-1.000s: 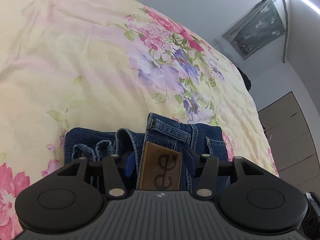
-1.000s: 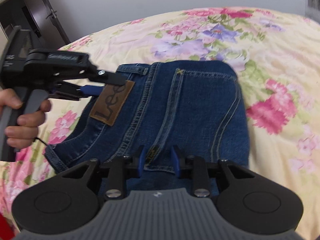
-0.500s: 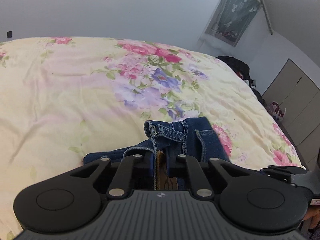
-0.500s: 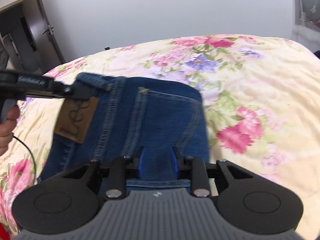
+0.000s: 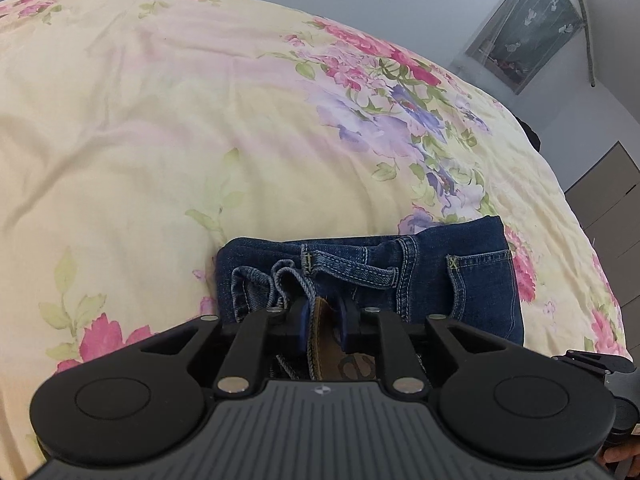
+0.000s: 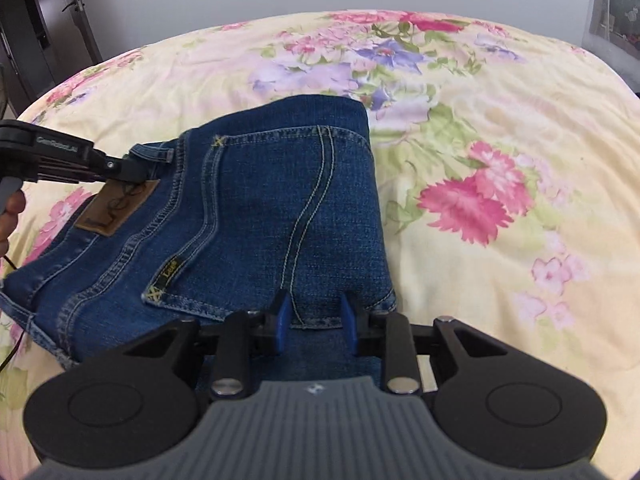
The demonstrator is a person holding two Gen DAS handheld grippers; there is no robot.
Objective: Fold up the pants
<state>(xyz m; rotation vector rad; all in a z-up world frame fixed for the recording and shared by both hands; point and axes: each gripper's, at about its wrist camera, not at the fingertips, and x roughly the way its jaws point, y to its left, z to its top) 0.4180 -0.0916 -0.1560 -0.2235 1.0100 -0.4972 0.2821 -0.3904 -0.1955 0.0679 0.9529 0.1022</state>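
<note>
Folded blue jeans (image 6: 260,208) lie on the floral bed cover (image 6: 500,120), back pocket up. My right gripper (image 6: 314,314) is shut on the near folded edge, with denim filling the gap between its blue pads. The left gripper (image 6: 138,172) reaches in from the left at the waistband, over the brown leather patch (image 6: 116,208). In the left wrist view the jeans (image 5: 472,280) bunch at the left gripper (image 5: 323,312). Its jaws are opening, and the patch (image 5: 320,336) stands edge-on between the pads with a dark gap beside it.
The bed cover (image 5: 160,140) stretches wide beyond the jeans. A person's hand (image 6: 10,216) holds the left gripper's handle, with a thin cable below it. A dark door (image 6: 48,20) stands at the back left, and a curtained window (image 5: 524,28) and cabinets (image 5: 608,208) are at the right.
The left jaws closed on the waistband patch, and both grippers raised the jeans, then lowered them onto the bed. The left jaws have widened a little since.
</note>
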